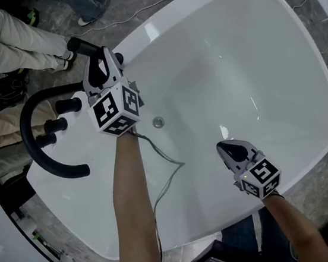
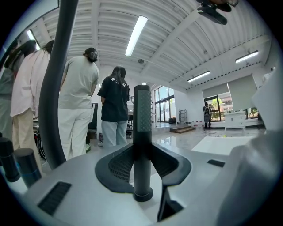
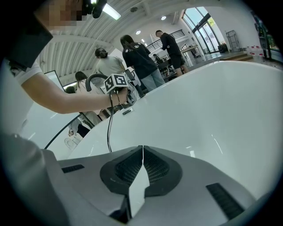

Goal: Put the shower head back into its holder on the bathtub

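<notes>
Clamping one shower head (image 2: 142, 114), left tongs (image 1: 99, 65)

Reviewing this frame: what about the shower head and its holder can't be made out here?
- Head view: the left gripper and its marker cube cover the holder and most of the black cylindrical shower head handle, so whether it is seated cannot be told.
- Left gripper view: the jaws clamp the handle, but the holder lies outside the frame.
- Right gripper view: the left gripper is too far and small to show either.
</notes>
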Demonstrator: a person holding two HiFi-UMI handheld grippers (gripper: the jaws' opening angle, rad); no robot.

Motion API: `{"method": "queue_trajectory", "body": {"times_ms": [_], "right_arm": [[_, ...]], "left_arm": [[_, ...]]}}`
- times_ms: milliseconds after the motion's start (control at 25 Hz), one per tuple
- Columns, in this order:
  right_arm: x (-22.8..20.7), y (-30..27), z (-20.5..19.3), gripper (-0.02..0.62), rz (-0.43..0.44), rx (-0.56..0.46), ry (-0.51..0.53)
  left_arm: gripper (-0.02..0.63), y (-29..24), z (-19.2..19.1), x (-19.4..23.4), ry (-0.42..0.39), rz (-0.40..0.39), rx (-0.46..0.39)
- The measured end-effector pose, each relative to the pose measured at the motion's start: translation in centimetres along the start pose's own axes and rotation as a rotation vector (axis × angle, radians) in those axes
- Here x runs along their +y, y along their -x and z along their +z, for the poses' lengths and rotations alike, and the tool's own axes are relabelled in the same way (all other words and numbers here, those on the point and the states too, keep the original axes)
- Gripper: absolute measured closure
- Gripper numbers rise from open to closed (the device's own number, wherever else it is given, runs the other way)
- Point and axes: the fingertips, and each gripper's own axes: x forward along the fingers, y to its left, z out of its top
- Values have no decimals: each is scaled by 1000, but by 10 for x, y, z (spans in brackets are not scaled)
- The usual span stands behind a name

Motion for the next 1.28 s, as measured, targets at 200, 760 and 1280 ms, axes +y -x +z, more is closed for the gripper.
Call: {"method": "queue_trajectory", "body": {"times_ms": [200,760,1280], "right_arm": [[-2,-2,2,588,-3,-1,1],[10,4,16,588,-8,-36,25],[33,40,73,588,-13,-149,77]], "left_arm": [[486,-1,-2,-3,-25,-16,-7],[486,-3,-7,-1,-75,2,34],[486,66,51,-37,-52,51,-10]]}}
